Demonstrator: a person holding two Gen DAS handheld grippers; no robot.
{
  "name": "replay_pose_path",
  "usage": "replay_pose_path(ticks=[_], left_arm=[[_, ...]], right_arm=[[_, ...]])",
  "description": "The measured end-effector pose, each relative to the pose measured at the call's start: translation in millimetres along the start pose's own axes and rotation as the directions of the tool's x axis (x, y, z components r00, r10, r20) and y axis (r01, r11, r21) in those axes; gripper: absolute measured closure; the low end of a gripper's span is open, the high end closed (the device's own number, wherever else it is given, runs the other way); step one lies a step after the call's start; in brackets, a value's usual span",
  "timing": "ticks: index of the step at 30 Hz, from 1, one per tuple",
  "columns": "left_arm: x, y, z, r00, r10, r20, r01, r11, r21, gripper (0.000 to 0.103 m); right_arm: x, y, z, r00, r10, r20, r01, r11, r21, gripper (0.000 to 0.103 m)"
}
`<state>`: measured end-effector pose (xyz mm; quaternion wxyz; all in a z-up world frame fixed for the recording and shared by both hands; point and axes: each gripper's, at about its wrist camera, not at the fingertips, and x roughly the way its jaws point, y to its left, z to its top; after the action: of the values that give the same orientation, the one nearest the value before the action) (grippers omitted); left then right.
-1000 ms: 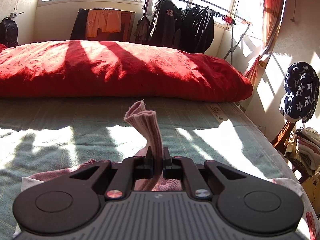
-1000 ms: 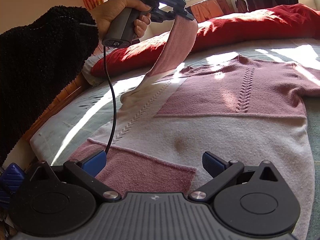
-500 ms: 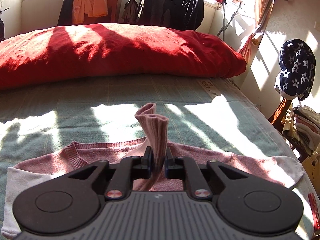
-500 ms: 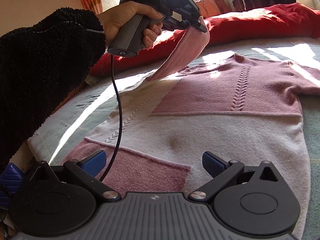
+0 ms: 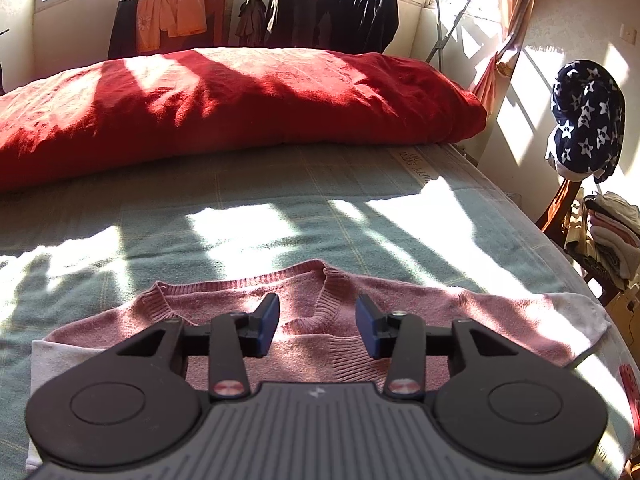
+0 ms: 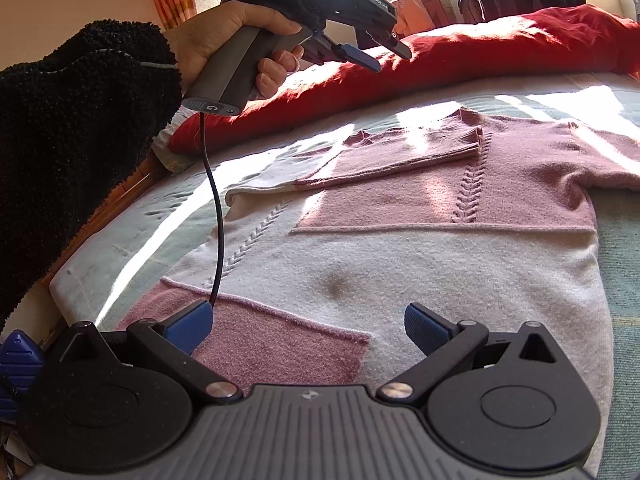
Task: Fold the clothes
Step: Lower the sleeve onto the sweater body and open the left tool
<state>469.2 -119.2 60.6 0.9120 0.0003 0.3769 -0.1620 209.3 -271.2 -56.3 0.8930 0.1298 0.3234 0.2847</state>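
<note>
A pink and cream knitted sweater (image 6: 420, 240) lies flat on the bed, its near sleeve (image 6: 404, 152) folded across the chest. In the left wrist view the sweater's neckline (image 5: 320, 280) shows just ahead of my left gripper (image 5: 316, 326). Its jaws are opening and nothing is between them. In the right wrist view the left gripper (image 6: 384, 58) hangs above the folded sleeve, held by a hand in a black fuzzy sleeve (image 6: 80, 140). My right gripper (image 6: 308, 328) stands open over the sweater's lower hem, empty.
A big red pillow (image 5: 224, 108) lies across the far side of the green bedsheet (image 5: 280, 208). A clothes rack with dark jackets (image 5: 332, 4) stands by the window. At the right, a chair holds a star-patterned garment (image 5: 586, 120) and stacked folded clothes (image 5: 612, 236).
The left gripper tilted down toward the sweater and let go of the pink sleeve. The sleeve now lies folded across the chest. The right gripper stayed put.
</note>
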Motion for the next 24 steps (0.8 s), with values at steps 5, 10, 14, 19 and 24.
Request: replay_pose_path(ticks=[5, 10, 14, 19, 24], left_arm=[[-26.4, 30.9, -14.1, 0.999, 0.04, 0.005, -0.04, 0.999, -0.02, 0.043], [-49.5, 75.2, -41.8, 0.999, 0.049, 0.007, -0.048, 0.994, -0.103, 0.036], [-57.9, 110.6, -72.6, 1.0, 0.019, 0.003, -0.018, 0.983, -0.182, 0.032], [-53.1, 146.3, -116.7, 0.997, -0.07, -0.009, 0.064, 0.949, -0.309, 0.032], [-40.2, 171.1, -146.8, 0.997, -0.075, -0.006, 0.069, 0.935, -0.349, 0.032]], right_arm=[[4.1, -2.9, 0.7, 1.0, -0.011, -0.008, 0.011, 1.0, 0.017, 0.0], [15.8, -3.2, -0.2, 0.999, -0.038, -0.036, 0.039, 0.999, 0.017, 0.0], [23.1, -1.5, 1.2, 0.998, -0.052, -0.034, 0.053, 0.998, 0.023, 0.0], [34.7, 0.7, 5.0, 0.998, -0.05, -0.035, 0.051, 0.998, 0.033, 0.0], [44.8, 4.8, 6.4, 0.996, -0.079, -0.03, 0.08, 0.997, 0.016, 0.0]])
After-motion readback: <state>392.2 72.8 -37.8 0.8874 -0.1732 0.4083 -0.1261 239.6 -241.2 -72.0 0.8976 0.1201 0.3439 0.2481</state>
